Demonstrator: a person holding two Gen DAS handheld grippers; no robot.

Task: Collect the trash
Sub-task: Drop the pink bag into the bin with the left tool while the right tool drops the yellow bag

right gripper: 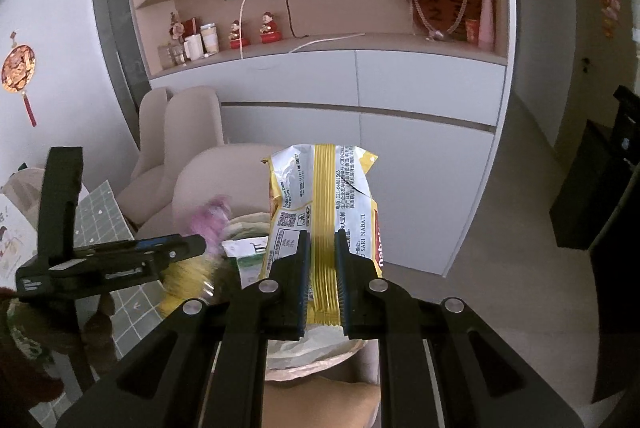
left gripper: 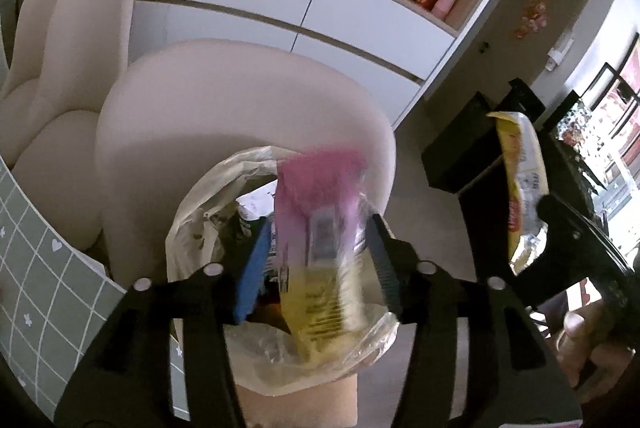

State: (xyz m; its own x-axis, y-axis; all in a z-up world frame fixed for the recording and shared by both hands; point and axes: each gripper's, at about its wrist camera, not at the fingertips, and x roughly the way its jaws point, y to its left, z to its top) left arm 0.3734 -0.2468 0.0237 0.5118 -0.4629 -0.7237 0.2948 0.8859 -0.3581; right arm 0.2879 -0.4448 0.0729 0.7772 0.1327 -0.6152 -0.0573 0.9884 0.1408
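Note:
A bin lined with a clear plastic bag (left gripper: pixel 192 220) stands below both grippers, with wrappers inside; its bag rim also shows in the right wrist view (right gripper: pixel 248 222). My left gripper (left gripper: pixel 320 260) is open over the bin mouth. A pink and yellow wrapper (left gripper: pixel 320 228) is blurred between its fingers, apparently loose; it also shows in the right wrist view (right gripper: pixel 208 224). My right gripper (right gripper: pixel 322 280) is shut on a yellow and white snack wrapper (right gripper: pixel 320 196), held upright beside the bin. That wrapper shows at the right of the left wrist view (left gripper: pixel 520 188).
Cream chairs (left gripper: pixel 224 100) stand right behind the bin. A table with a green grid cloth (left gripper: pixel 36 268) is at the left. White cabinets with shelves (right gripper: pixel 360 88) line the back wall. A black unit (right gripper: pixel 592 196) stands at the right.

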